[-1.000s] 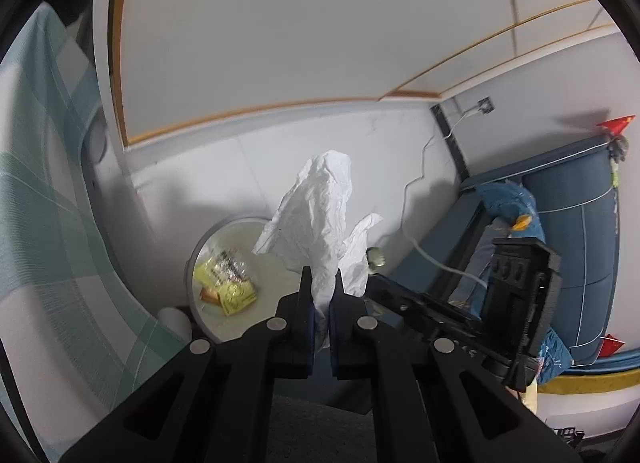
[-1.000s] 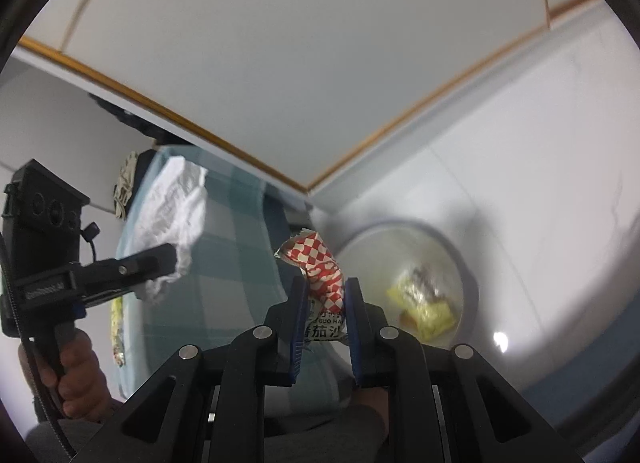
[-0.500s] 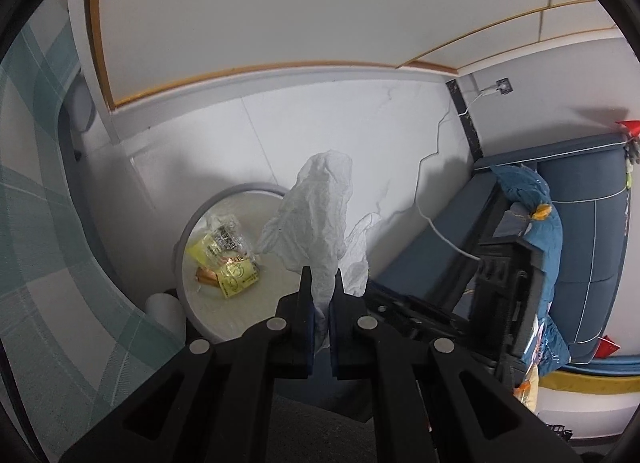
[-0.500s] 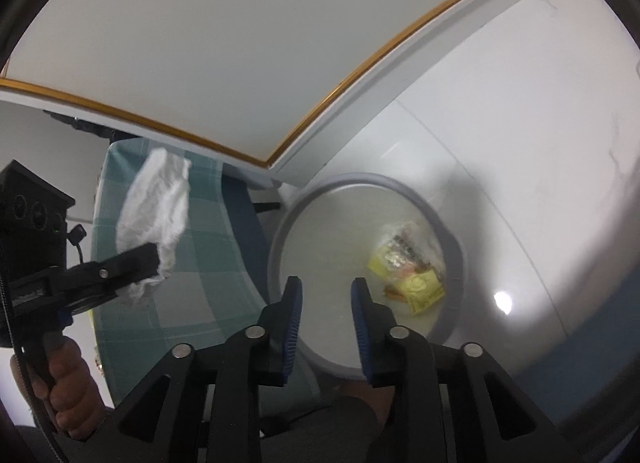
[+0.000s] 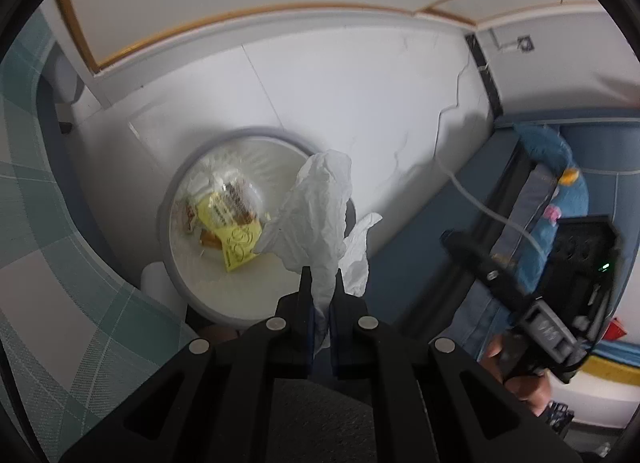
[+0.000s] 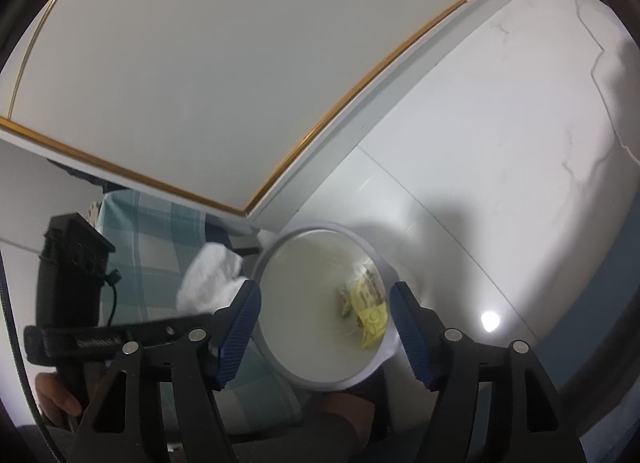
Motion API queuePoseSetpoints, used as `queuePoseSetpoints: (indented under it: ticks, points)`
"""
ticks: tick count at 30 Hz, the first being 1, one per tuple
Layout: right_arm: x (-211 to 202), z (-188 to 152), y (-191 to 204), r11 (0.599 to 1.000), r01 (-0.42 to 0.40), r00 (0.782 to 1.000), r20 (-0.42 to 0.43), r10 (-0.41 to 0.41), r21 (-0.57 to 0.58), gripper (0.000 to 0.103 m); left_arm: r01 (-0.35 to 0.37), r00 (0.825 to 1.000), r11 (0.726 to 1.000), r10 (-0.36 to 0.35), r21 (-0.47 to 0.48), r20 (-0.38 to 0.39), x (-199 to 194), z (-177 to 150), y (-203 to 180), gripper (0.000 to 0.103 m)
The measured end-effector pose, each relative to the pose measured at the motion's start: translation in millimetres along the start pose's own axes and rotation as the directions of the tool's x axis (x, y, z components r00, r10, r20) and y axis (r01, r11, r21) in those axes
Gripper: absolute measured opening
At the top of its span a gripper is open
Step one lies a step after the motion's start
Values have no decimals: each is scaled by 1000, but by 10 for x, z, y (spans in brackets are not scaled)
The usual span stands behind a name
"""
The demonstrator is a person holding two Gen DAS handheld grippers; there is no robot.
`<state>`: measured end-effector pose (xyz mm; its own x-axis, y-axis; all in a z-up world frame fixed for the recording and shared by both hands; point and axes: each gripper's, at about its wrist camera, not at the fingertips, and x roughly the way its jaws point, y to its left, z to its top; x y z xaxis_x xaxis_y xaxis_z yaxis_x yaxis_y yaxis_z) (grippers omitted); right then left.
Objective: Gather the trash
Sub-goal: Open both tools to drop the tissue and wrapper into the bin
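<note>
left gripper point(image 5: 320, 283) is pinching a crumpled white tissue point(image 5: 320, 207), fingers point(image 5: 306, 295) clamped tight on its lower end, tissue sticking up over the near rim of the white bin point(image 5: 176, 183) on the floor. bin is holding yellow wrappers point(image 5: 236, 239) + other snack packets at the bottom. right gripper point(image 6: 324, 303) is hanging over the bin mouth w/ blue fingers point(image 6: 240, 315) wide apart and opening, nothing btwn them. checked cloth point(image 5: 36, 247) is lying left of the bin. a hand point(image 5: 524, 379) is gripping the right gripper's handle. blue sofa point(image 5: 600, 151) is sitting at right by a white cable point(image 5: 480, 207).
</note>
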<state>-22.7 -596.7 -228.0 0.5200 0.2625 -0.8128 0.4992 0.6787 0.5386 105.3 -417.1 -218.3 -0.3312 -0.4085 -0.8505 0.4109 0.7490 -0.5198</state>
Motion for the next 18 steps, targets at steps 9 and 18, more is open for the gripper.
queuePoseSetpoints:
  ticks: [9,18]
  points:
    - [-49,-12,-1,1000,7,1000,9,-7,6,75,-35,998,998,37,46,-44,98,-10,-74,41]
    - [-123,-20,51,1000,15,1000,24,-16,16,80,-100,993,994,97,53,60,-123,-47,-69,65]
